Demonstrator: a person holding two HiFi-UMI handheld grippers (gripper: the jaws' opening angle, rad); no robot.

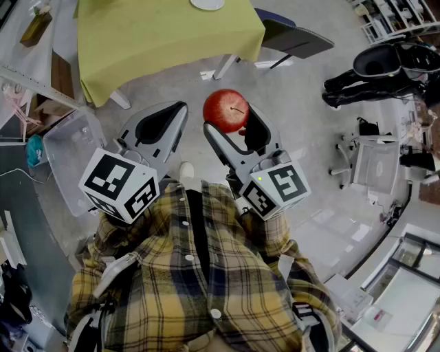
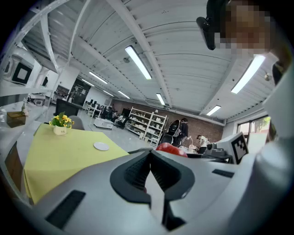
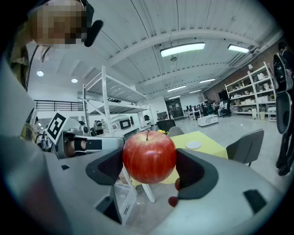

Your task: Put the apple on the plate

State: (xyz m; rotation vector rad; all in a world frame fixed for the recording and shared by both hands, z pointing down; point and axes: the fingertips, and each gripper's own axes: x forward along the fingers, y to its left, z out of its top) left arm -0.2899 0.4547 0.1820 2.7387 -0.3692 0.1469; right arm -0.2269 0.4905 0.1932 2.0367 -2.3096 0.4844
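Observation:
A red apple (image 1: 225, 110) sits between the black pads of my right gripper (image 1: 230, 118), which is shut on it and held out in front of the person's chest. The right gripper view shows the apple (image 3: 149, 156) upright, stem up, filling the gap of the right gripper (image 3: 149, 164). To its left my left gripper (image 1: 168, 117) is shut with nothing in it; its pads meet at the tip (image 2: 150, 155), and the apple (image 2: 167, 148) peeks past it. A small white plate (image 1: 207, 3) lies on the yellow table (image 1: 158, 34) ahead, also visible as the plate (image 2: 101, 146) and the plate (image 3: 193, 145).
A dark chair (image 1: 295, 38) stands at the table's right corner. A clear plastic bin (image 1: 69, 148) sits on the floor at the left. A white cart (image 1: 375, 161) stands at the right. A pot of yellow flowers (image 2: 61, 121) is on the table's far side.

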